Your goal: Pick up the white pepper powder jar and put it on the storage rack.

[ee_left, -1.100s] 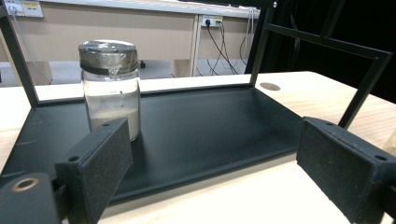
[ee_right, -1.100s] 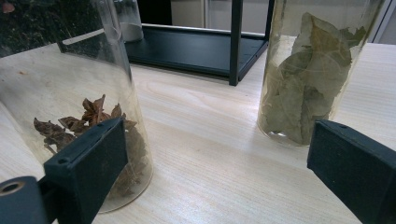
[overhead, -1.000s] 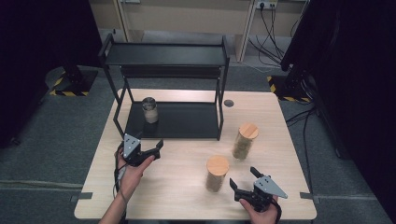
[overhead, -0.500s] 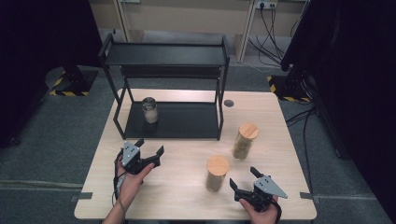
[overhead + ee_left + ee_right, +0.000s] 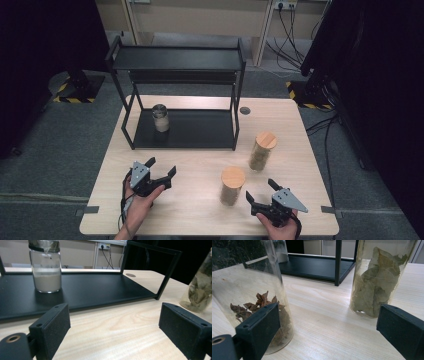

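**Two open grippers are waiting near the spice jars**

The right gripper (image 5: 262,194) is resting at the near edge of the table (image 5: 200,220), and its jaws are standing wide apart with nothing pressed between them. In the right gripper view, the jar of star anise (image 5: 254,307) is standing just in front of the left jaw, and the jar of bay leaves (image 5: 377,280) is standing farther off to the right. Both jars are upright with wooden lids, probably so that a gripper can take them from the side.

The left gripper (image 5: 161,167) is hovering low over the table in front of the black shelf (image 5: 200,131). Its jaws are also apart and are holding nothing. It is looking toward the jar of pale powder (image 5: 46,267), which is standing upright on the lower level of the shelf, at its left side.

I judge that the jars are being moved onto the shelf one by one, and the star anise jar, being nearest to the right gripper, is probably the next one.
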Demonstrator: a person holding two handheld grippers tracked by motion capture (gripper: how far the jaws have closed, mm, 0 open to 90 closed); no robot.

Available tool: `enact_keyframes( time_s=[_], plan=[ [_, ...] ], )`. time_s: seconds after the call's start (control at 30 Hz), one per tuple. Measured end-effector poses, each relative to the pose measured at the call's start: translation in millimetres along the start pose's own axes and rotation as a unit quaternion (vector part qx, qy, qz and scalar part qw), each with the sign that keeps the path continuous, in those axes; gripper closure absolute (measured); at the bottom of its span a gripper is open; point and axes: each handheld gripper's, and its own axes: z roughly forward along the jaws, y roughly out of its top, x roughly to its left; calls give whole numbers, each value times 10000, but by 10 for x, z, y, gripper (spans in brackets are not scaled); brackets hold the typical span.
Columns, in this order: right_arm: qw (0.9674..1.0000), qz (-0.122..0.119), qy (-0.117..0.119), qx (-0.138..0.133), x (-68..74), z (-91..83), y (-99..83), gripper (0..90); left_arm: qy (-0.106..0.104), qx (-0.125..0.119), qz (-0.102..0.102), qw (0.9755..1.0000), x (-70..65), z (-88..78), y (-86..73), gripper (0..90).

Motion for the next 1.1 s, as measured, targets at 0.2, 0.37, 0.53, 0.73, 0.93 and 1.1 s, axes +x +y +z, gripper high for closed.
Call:
enact_keyframes(
  time_s=[0.2, 0.37, 0.53, 0.73, 0.93, 1.1],
  plan=[
    [10000, -11, -5, -2, 2, 0, -1, 54, -38, 24, -55, 10000, -20, -42, -100, 96],
    [10000, 5, -10, 10, 1, 2, 1, 53, -48, -19, -14, 10000, -45, -79, -111, 96],
    [10000, -8, -12, 0, 2, 0, 0, 53, -27, -57, 79, 9999, -77, -88, -121, 96],
    [10000, 1, -9, 13, 2, 2, 1, 53, -7, -108, 47, 9999, -79, -90, -124, 96],
    [10000, 7, 3, 33, 2, 5, 3, 50, -5, -104, 140, 9998, -97, -87, -125, 96],
    [9999, -44, 100, -13, 8, -1, 0, 39, -12, -131, 178, 9998, -105, -92, -128, 96]
  ],
)
